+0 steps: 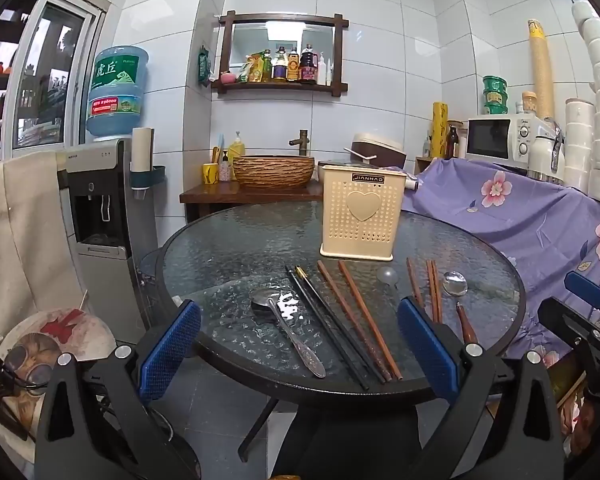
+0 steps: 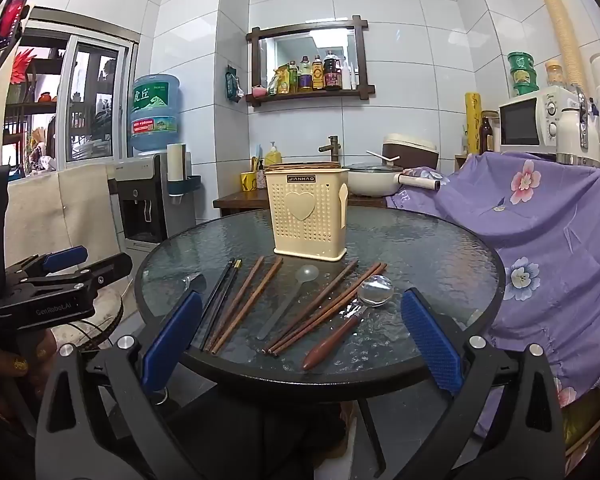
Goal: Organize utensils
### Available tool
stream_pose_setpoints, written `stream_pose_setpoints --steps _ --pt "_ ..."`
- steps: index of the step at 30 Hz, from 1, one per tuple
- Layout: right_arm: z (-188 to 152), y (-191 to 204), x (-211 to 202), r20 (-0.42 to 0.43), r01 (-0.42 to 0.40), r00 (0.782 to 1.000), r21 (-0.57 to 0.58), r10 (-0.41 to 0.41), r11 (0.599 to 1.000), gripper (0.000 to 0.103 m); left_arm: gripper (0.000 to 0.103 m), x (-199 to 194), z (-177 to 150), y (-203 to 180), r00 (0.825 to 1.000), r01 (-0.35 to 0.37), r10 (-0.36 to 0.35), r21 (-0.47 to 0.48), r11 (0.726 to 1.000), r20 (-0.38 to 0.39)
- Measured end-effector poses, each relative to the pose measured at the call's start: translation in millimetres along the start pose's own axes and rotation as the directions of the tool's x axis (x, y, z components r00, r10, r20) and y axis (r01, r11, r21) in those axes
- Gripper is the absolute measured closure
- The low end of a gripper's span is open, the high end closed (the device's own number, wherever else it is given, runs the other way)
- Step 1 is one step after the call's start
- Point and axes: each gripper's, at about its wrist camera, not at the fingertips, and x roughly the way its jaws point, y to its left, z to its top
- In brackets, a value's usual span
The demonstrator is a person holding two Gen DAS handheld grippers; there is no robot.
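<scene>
Both our grippers, left and right, hold fingers wide apart and empty before the surface, where chopsticks and spoons lie beside the upright cream holder.

Bright, even light; glare on glass table; fisheye-curved, dark corners.

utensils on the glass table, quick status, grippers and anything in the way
Left gripper and right gripper open, empty. Chopsticks and spoons all flat on table, holder upright behind them. Path clear.
</scene>
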Motion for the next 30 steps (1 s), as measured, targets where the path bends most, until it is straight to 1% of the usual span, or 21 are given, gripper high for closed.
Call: stream_pose_setpoints --steps 12,22,30 --pt "-1.2 5.4 0.7 0.009 0.002 1.000 0.005 -0.002 1.000 0.005 0.006 -0.3 -3.2 2.1 1.000 0.004 -0.004 -0.003 1.000 -0.001" --pt "0.0 -2.0 -0.4 0.007 -0.002 1.000 0.014 0.002 1.000 0.005 0.006 1.3 -1.7 4.3 1.000 0.008 -0.008 -0.002 1.000 -0.003" --pt "0.9 -3.3 -0.3 0.002 0.001 1.000 0.023 -0.001 1.000 0.005 0.006 2.1 0.2 -2.3 1.000 -0.003 0.003 0.017 1.000 -0.006"
